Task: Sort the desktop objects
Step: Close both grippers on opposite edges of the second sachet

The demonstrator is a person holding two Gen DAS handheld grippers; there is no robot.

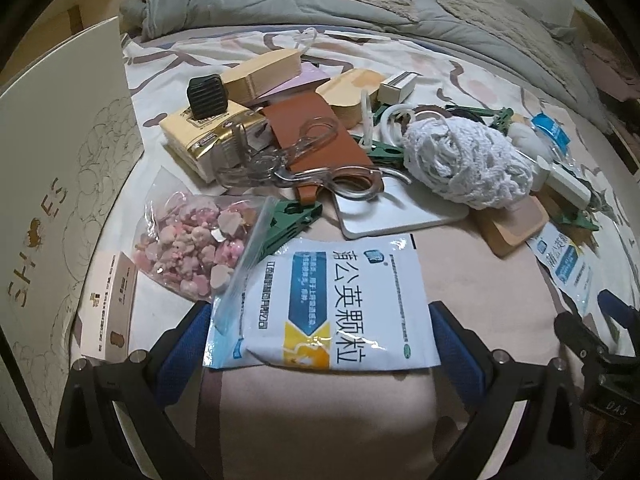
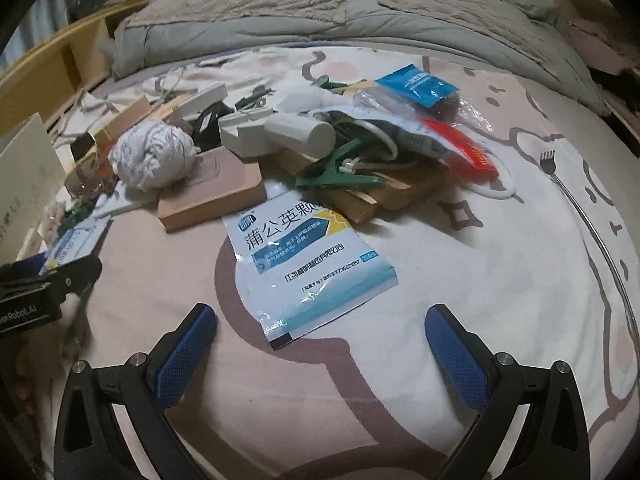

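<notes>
sachet: flat glossy foil packet (image 1: 320,304), white and blue with a yellow patch and printed Chinese text; I see it on the bedsheet (image 1: 320,420), its near edge between my left fingers
left gripper: (image 1: 320,336) jaws spread wide, blue textured pads (image 1: 182,352) flanking the sachet's lower corners; left pad at the packet edge, contact I can't confirm, nothing clamped
right gripper: (image 2: 320,344) jaws wide, holding nothing; blue mesh-pattern pads (image 2: 456,360) either side of the sheet, just short of a second sachet
second sachet: (image 2: 308,276) same glossy packet, lying flat and skewed, its far corner at the wooden block
pile: mixed clutter behind both sachets, overlapping
yarn: (image 1: 468,160) white knotted cord ball, soft and lumpy, resting on a white tile and a tan block
scissors: (image 1: 304,160) clear plastic handles, lying across a brown leather-look flap (image 1: 316,132)
clip: (image 1: 292,220) green plastic peg, touching the zip bag
zip bag: (image 1: 192,244) clear, crinkled, filled with pink and white chunky beads
block: (image 2: 212,188) tan wooden slab, rounded corners, pinkish recessed top
tube: (image 2: 300,132) off-white cylinder lying on its side in the pile
fork: (image 2: 576,204) thin metal, long handle, alone on the sheet, well apart to the right
box: (image 1: 60,184) big white cardboard, upright at left, gold lettering
bedsheet: soft fabric, cream with pink and brown pattern
duvet: (image 2: 320,12) grey quilted, bunched at the back
</notes>
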